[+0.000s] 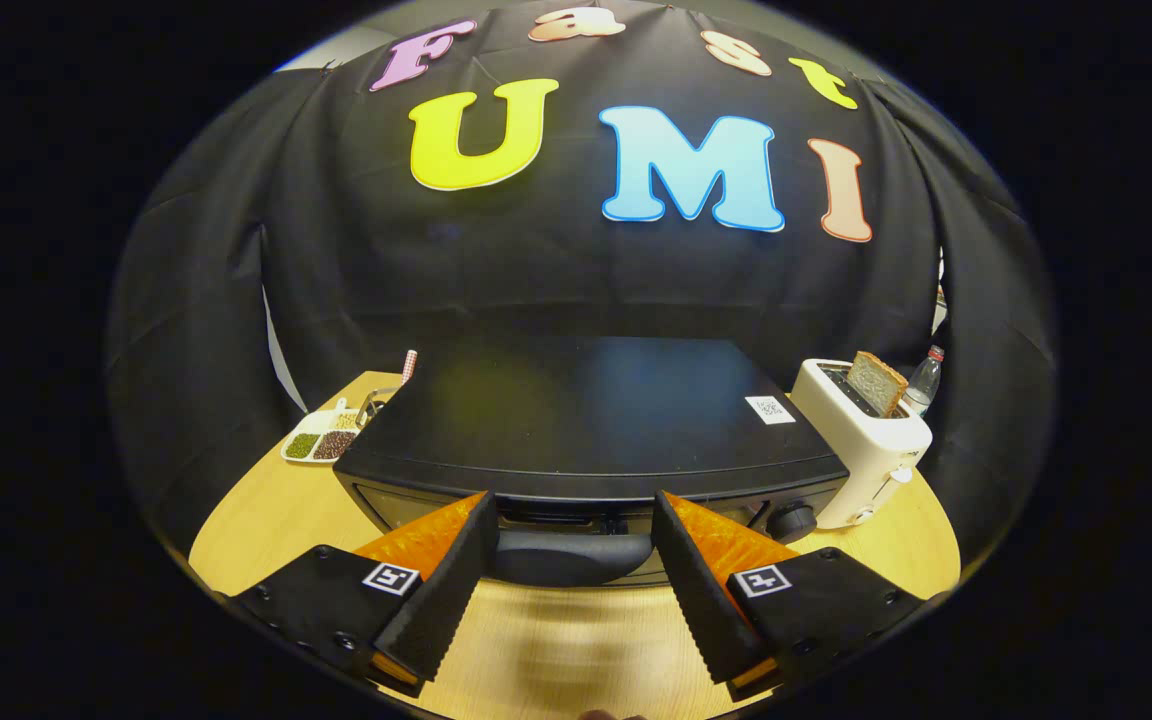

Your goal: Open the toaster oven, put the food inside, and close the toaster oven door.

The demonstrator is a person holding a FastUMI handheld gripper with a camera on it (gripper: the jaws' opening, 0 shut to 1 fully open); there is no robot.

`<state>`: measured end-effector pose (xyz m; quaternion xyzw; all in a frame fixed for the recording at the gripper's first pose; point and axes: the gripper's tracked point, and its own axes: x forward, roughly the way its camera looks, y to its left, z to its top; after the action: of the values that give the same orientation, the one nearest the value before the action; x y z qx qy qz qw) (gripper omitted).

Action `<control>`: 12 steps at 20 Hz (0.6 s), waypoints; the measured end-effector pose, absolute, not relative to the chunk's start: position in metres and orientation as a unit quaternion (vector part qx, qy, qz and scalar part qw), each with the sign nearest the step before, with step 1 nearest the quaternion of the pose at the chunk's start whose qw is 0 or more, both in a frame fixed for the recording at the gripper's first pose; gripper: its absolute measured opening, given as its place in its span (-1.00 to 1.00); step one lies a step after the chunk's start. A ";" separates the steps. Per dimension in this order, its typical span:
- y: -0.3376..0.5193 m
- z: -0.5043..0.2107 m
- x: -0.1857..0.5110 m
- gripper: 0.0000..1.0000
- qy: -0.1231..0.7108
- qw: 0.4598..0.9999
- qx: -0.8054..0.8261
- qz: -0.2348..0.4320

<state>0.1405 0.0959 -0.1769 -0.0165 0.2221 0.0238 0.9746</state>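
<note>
Up close in the gripper view, the gripper (572,515) has its two fingers spread wide apart, holding nothing. Between the fingertips sits the dark door handle (572,556) of the toaster oven (586,425), running across the gap from one finger to the other; whether either finger touches it I cannot tell. The toaster oven is a black box with a flat, shiny top, standing on a pale wooden table (576,650) just ahead of the fingers, its door shut. A round knob (792,520) shows on its front face, just past the right finger, and a small white sticker (769,408) lies on the top near the right rear corner.

To the right of the oven, close beside it, stands a white pop-up toaster (861,440) with a slice of bread (877,383) sticking upright out of its slot. Behind that toaster is a clear bottle (924,380). To the left of the oven, toward the back of the table, lies a white divided tray (320,440) with green and brown beans in its compartments.
</note>
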 end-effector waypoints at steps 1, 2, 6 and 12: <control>0.095 -0.178 0.143 0.97 0.223 0.974 -0.018 0.023; 0.096 -0.180 0.143 0.96 0.226 0.974 -0.017 0.023; 0.098 -0.183 0.142 0.98 0.238 0.971 -0.017 0.031; 0.100 -0.184 0.138 0.97 0.268 0.963 -0.014 0.038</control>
<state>0.1384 0.1004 -0.1845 -0.0139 0.2679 0.0377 0.9626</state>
